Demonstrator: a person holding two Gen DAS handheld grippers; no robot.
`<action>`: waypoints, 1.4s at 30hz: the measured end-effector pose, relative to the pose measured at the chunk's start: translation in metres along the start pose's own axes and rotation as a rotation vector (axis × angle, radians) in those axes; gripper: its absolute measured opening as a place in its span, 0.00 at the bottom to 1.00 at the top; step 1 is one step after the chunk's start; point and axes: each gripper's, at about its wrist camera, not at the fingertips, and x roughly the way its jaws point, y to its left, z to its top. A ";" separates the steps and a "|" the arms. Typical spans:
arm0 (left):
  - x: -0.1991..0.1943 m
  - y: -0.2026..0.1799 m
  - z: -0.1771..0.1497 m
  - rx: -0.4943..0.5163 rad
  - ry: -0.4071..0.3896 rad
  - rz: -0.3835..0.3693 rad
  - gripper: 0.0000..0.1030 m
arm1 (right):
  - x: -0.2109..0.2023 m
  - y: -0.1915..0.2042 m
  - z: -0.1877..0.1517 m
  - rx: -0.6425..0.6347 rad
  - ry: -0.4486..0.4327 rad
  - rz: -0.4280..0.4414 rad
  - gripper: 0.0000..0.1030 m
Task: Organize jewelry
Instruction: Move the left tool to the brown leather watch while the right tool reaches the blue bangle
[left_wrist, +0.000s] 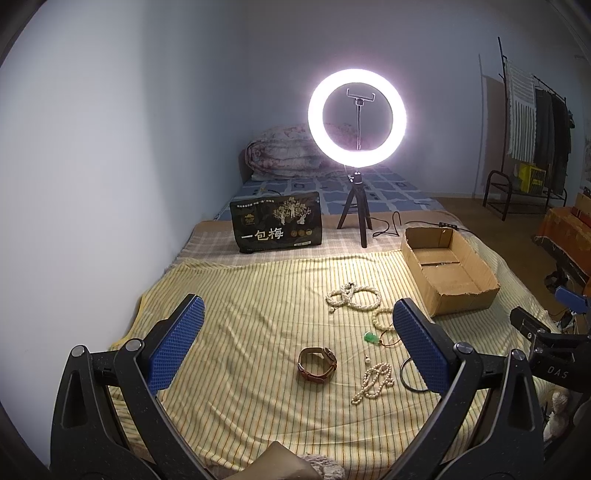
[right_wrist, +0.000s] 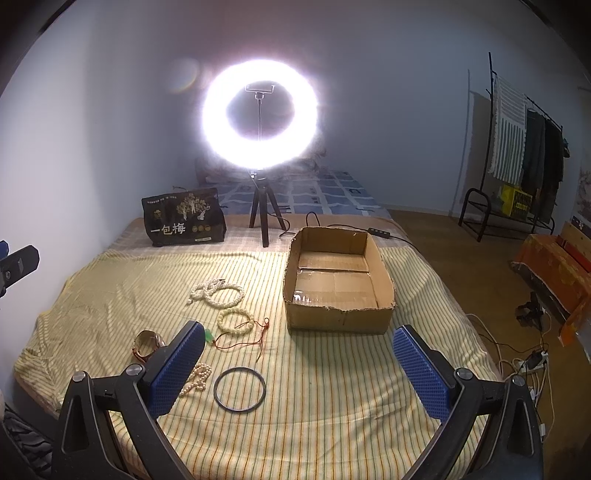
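Note:
Jewelry lies on a yellow striped cloth (left_wrist: 236, 332). A brown-strap watch (left_wrist: 317, 363) and a small pearl string (left_wrist: 373, 382) lie between my left gripper's fingers; the left gripper (left_wrist: 299, 317) is open and empty above them. White bead coils (left_wrist: 352, 295), a bead bracelet (right_wrist: 235, 319), a green pendant on red cord (right_wrist: 243, 338) and a dark bangle (right_wrist: 239, 388) lie nearby. An open, empty cardboard box (right_wrist: 338, 317) stands at the right. My right gripper (right_wrist: 299, 343) is open and empty, in front of the box.
A lit ring light on a tripod (left_wrist: 356, 118) and a black snack bag (left_wrist: 277, 227) stand behind the cloth. Cables (right_wrist: 517, 354) run on the floor at right. A clothes rack (right_wrist: 517, 155) stands by the far wall.

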 end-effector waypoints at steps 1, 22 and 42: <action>0.001 0.000 0.000 0.001 0.003 0.001 1.00 | 0.000 0.000 0.000 0.000 0.001 -0.001 1.00; 0.056 -0.002 -0.021 0.069 0.203 0.018 1.00 | 0.015 -0.002 -0.003 -0.015 0.072 -0.026 1.00; 0.111 0.033 -0.028 0.092 0.351 -0.048 0.99 | 0.079 -0.020 -0.010 -0.126 0.219 0.015 1.00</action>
